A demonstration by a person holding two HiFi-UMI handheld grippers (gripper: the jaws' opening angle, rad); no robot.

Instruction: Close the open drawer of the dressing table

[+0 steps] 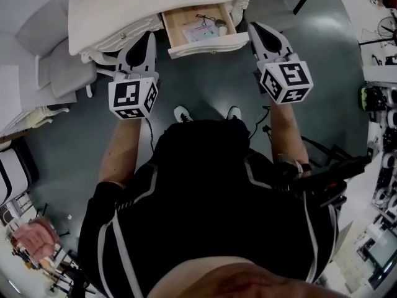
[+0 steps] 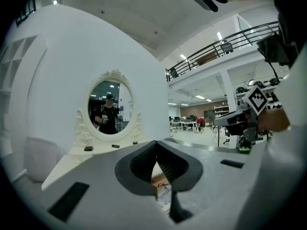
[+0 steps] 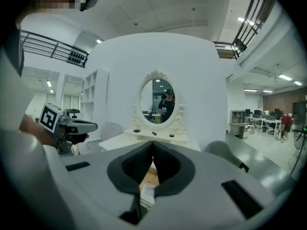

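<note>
drawer open; dressing table on grey floor

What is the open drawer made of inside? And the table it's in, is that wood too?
The drawer looks like bare light wood inside: tan, matte and unpainted. The dressing table is probably painted wood. It is cream with a smooth finish and carved trim, but the paint hides what lies beneath.

My left hand-held gripper and right hand-held gripper are grey with black pads; their cubes are white with black square markers. Ahead, the table is cream-white. Between them, the drawer shows pale wood. Beneath, the floor is dark grey.
</note>
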